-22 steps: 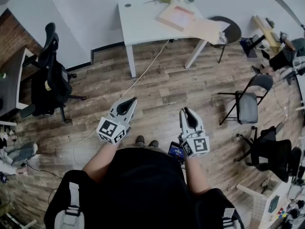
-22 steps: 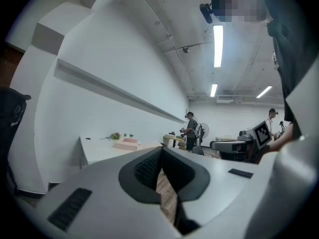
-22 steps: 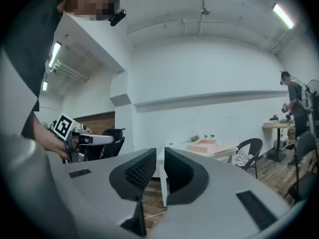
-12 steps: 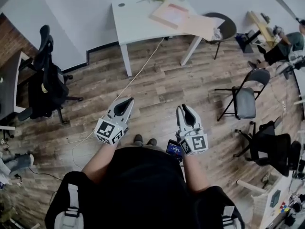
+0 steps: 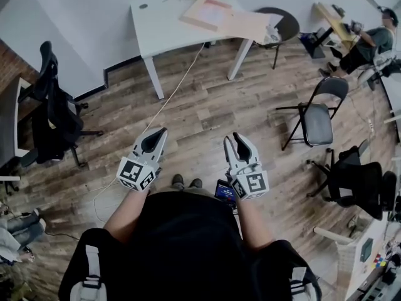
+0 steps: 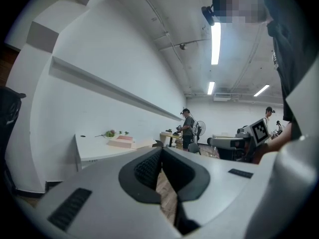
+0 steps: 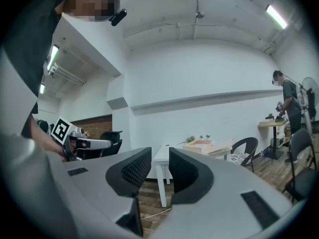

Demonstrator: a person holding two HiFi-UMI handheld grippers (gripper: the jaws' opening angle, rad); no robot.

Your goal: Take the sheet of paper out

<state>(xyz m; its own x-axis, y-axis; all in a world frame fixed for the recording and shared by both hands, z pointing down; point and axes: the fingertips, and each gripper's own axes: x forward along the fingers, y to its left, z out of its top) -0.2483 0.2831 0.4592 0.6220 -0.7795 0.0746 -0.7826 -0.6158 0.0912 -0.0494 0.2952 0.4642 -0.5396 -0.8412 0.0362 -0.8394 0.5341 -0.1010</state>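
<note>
Two tongs hang level at the person's waist, well apart from anything to grasp. The left tongs (image 5: 161, 132) have their tips together with nothing between them. The right tongs (image 5: 239, 137) stand fairly wide and are also empty.

The sheet itself cannot be picked out from here. It is probably with the flat pinkish pack (image 5: 210, 11) and the tan piece (image 5: 250, 25) touching it, both on the white bench (image 5: 156, 30) at the far side of the room, with open floor between the person and the bench.

Several things could go wrong:

- **Tripping on the cable.** A pale cable (image 5: 169, 99) trails from under the bench across the floor to a spot near the person's feet, slightly to the left. A foot could catch it on a straight walk in, and with both hands full a stumble would be hard to stop.
- **Bumping a chair.** A folding chair (image 5: 313, 121) on the right and a dark round chair (image 5: 279, 24) just beside the bench's right end narrow the approach on that side.
- **Dropping the tan piece.** It lies at the bench's right edge, so pulling one-handed may drag it or the pack off.
- **Damaging the sheet.** A hard pinch on thin paper is likely to crease or tear it.
- **Being unready at the bench.** The left tongs need opening before they can steady the pack.
</note>
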